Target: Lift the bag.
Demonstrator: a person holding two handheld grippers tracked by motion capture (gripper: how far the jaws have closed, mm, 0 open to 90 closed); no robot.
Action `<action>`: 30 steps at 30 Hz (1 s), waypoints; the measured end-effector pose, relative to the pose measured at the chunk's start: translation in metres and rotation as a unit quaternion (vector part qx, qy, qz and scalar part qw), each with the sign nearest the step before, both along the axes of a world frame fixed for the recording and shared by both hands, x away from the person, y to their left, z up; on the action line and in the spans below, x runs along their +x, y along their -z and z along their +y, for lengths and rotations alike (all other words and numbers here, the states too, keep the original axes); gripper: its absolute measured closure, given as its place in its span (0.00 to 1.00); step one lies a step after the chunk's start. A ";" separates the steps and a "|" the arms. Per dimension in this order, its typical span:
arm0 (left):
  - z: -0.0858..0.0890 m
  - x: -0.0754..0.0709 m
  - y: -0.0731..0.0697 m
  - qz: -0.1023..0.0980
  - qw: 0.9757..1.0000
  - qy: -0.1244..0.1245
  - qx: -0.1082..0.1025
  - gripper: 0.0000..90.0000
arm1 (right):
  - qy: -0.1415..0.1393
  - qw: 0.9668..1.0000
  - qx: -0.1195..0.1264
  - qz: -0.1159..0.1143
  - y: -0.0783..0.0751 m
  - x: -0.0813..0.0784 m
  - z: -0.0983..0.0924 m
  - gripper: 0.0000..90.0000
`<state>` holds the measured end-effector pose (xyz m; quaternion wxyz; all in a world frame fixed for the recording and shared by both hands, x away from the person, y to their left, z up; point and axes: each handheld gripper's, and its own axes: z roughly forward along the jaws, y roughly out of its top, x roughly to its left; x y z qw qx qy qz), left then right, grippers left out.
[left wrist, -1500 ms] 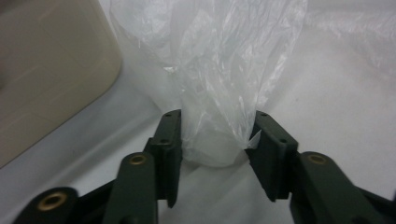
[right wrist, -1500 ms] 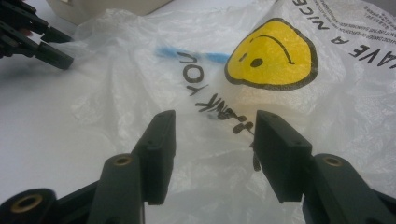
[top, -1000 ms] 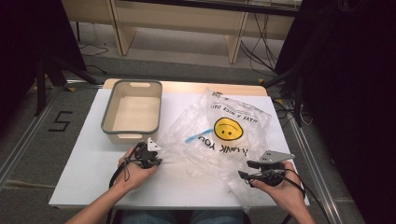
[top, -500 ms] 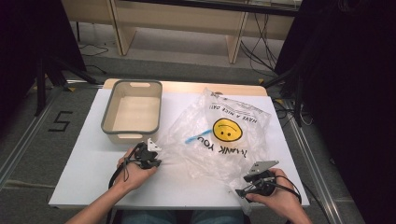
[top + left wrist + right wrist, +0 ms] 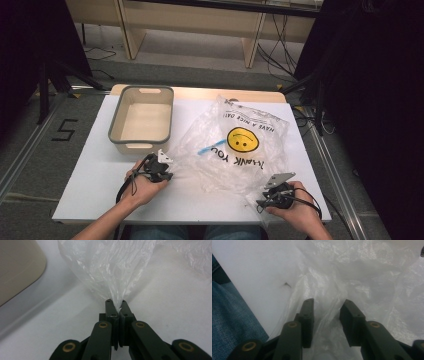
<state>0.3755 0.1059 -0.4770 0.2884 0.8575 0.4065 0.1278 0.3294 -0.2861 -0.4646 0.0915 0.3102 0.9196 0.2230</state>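
Clear plastic bag [image 5: 235, 150] is pinned at one edge by the left gripper [image 5: 117, 305], jaws clamped, as an anchor, while the right gripper [image 5: 327, 312], jaws just narrowing but apart, straddles the near edge on the bench [image 5: 90, 185].

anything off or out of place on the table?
Nothing damaged or spilled. The plastic bag lies crumpled, its smiley print upside down from the person's side. The left gripper pinches its edge; the right gripper, jaws just closing, straddles another fold. The tub sits square.
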 end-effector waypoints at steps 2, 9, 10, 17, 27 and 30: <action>0.000 0.000 0.000 -0.001 1.000 -0.001 -0.001 0.99 | 0.003 1.000 0.002 0.001 0.000 0.001 -0.001 0.82; 0.000 -0.003 -0.004 -0.003 1.000 0.002 -0.004 0.99 | 0.020 1.000 0.006 0.005 -0.001 0.005 -0.006 0.98; 0.000 -0.003 -0.005 -0.005 1.000 0.004 -0.004 0.99 | 0.022 1.000 0.005 0.005 -0.001 0.005 -0.007 0.99; 0.000 -0.006 -0.013 -0.018 1.000 0.009 -0.013 0.99 | 0.041 0.999 0.003 -0.012 -0.005 0.008 -0.011 1.00; -0.002 -0.011 -0.021 -0.035 0.999 0.021 -0.032 0.99 | 0.064 0.997 0.014 -0.035 -0.010 0.012 -0.017 1.00; -0.004 -0.013 -0.023 -0.045 0.998 0.027 -0.038 0.99 | 0.072 0.996 0.018 -0.045 -0.012 0.013 -0.019 1.00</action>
